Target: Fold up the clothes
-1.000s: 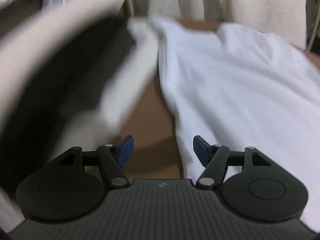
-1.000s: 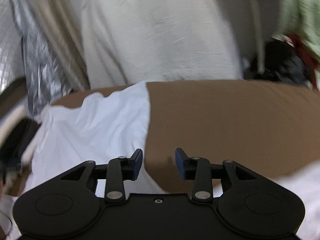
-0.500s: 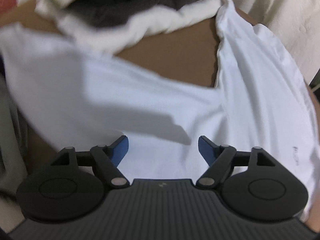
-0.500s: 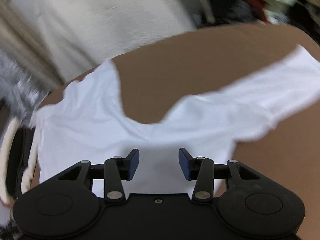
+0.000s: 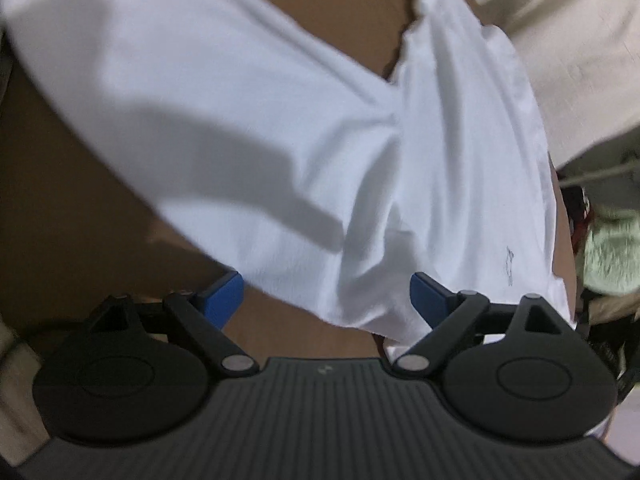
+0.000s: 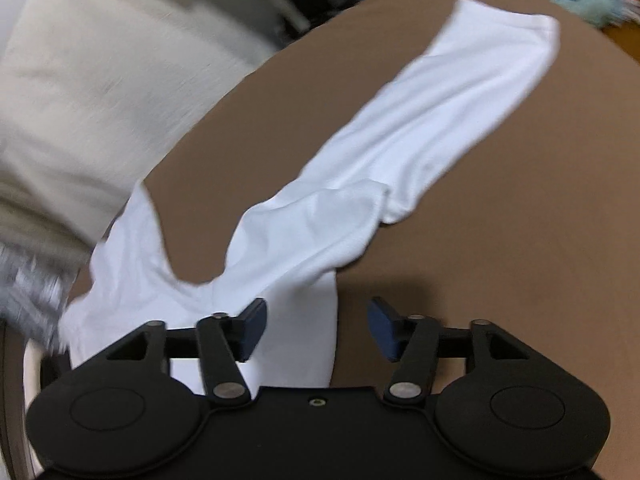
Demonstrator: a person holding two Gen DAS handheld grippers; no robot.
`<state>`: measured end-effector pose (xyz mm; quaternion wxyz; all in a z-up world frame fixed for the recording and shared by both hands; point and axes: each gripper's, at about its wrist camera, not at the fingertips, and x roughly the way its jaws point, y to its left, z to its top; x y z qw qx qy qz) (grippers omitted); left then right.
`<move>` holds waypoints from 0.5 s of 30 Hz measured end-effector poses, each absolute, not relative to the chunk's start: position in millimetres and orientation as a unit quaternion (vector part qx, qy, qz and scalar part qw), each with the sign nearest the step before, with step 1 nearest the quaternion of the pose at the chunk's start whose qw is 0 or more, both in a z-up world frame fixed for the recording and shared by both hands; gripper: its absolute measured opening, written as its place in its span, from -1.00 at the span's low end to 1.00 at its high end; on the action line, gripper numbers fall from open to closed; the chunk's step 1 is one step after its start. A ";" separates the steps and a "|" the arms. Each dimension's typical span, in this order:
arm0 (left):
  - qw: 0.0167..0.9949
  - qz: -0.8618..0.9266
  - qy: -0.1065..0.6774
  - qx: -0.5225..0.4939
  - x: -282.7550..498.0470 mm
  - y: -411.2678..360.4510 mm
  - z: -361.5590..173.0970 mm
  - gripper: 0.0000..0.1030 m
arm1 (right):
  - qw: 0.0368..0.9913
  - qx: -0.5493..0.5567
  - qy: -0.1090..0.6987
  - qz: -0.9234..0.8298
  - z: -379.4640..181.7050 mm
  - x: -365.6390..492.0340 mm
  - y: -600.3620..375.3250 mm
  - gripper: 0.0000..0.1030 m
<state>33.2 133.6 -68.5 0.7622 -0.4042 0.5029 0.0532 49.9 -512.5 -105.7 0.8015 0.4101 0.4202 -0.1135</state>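
Note:
A white garment lies spread and creased on a brown surface. In the right wrist view the white garment stretches as a long band toward the far right. My left gripper is open and empty, just above the garment's near edge. My right gripper is open and empty, over the garment's near end, with cloth below its left finger.
A cream fabric mass lies beyond the brown surface at the left. It also shows in the left wrist view at the top right. Dark clutter and a pale green cloth sit past the right edge.
Both views have swung across the garment. The left gripper has come closer to the cloth's near edge. The right view now shows the long band of cloth reaching far right.

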 end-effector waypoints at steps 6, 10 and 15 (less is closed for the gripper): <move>0.781 0.098 0.472 -0.397 36.3 115.8 -75.7 0.92 | 0.777 0.446 0.439 -0.069 -135.6 56.8 -521.6 0.29; 0.808 0.109 0.468 -0.342 33.5 102.3 -71.8 0.55 | 0.736 0.465 0.492 0.014 -148.2 63.5 -498.2 0.31; 0.818 0.113 0.481 -0.295 26.1 97.7 -63.5 0.04 | 0.676 0.454 0.577 0.057 -160.3 54.8 -452.5 0.31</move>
